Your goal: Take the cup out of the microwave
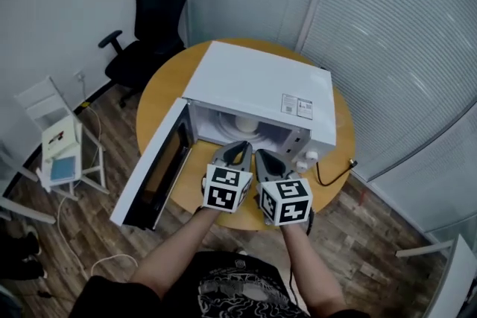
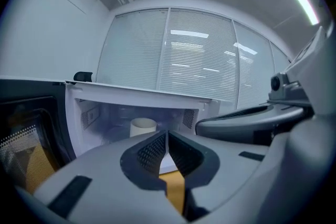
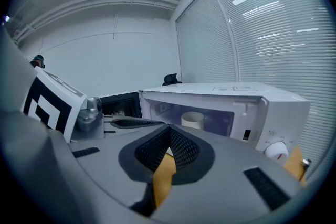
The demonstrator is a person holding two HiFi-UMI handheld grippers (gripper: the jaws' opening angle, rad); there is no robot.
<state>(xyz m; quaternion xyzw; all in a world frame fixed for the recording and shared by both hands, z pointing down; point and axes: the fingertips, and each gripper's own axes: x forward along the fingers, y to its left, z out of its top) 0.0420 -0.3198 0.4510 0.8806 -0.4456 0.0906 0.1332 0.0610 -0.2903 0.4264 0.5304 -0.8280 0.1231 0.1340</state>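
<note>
White and plain, the cup stood inside the microwave, toward the back of its cavity. The microwave's door was swung wide open at its left side. I had my left gripper and right gripper side by side just in front of the microwave's opening, both apart from the cup. Each claw was fully closed, pads together, with nothing between them. Under the microwave was a round wooden table, and beyond the microwave stood a black office chair.
</note>
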